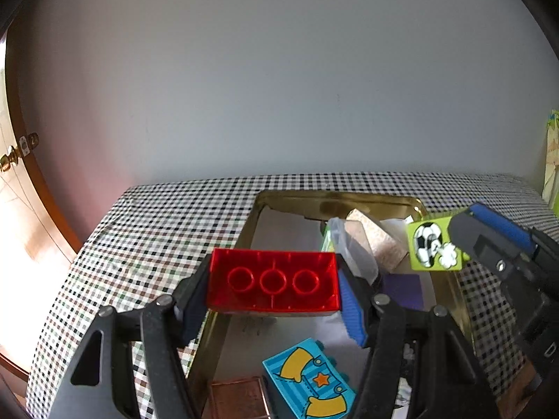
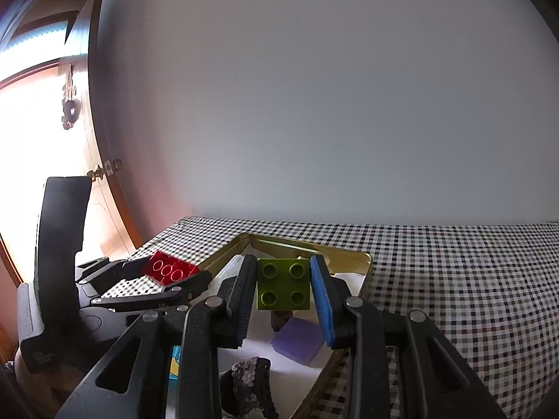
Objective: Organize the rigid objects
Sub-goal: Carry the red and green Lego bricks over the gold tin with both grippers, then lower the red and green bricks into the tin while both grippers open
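Where bricks lie: gold tin [image 1: 335, 198]

The blue printed brick [image 1: 309, 382] is cut off at the bottom edge.

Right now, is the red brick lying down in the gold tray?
No: the red brick is clamped between the left gripper's jaws, held up over the gold tray.
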